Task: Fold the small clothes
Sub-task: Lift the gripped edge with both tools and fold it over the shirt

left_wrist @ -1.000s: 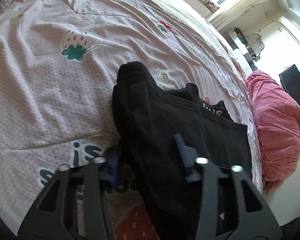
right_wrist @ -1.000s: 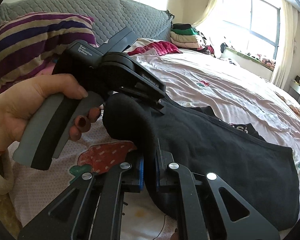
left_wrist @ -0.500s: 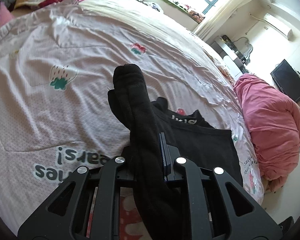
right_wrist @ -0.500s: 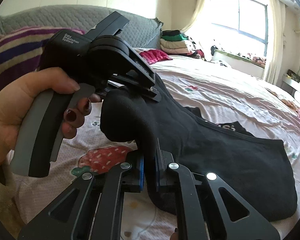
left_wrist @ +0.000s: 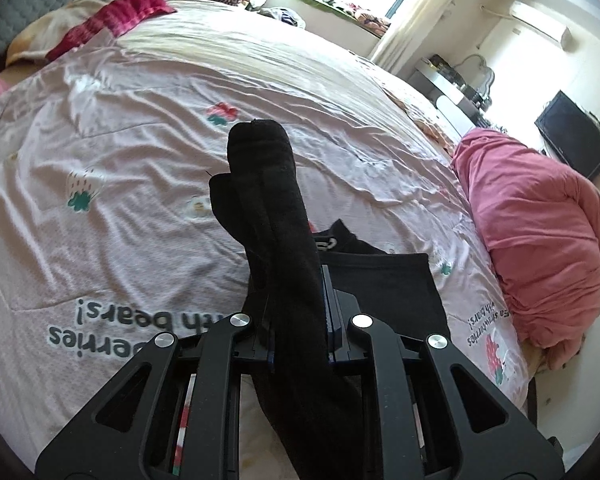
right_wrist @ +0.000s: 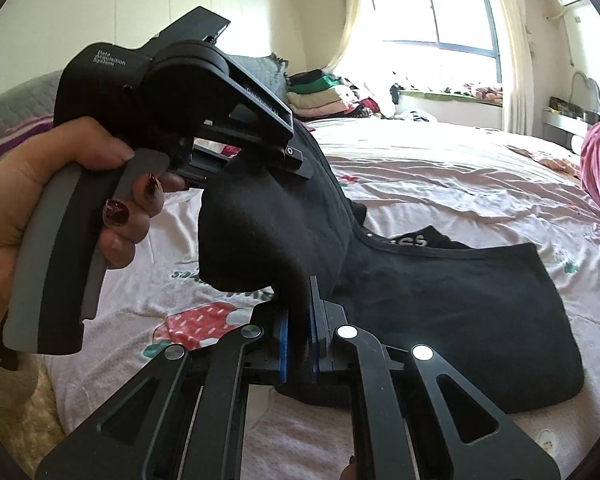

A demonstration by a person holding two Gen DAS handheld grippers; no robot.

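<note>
Left gripper [left_wrist: 298,322]: we've got it clamped on the black garment [right_wrist: 440,300], edge lifted off the bed [left_wrist: 120,152].
Right gripper [right_wrist: 299,342]: pinching another fold.
Hidden: garment's near end, behind our fingers.

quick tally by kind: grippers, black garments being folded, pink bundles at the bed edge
grippers: 2, left gripper and right gripper, both shut on the black garment
black garment: 1
pink bundle: 1
total: 4
</note>
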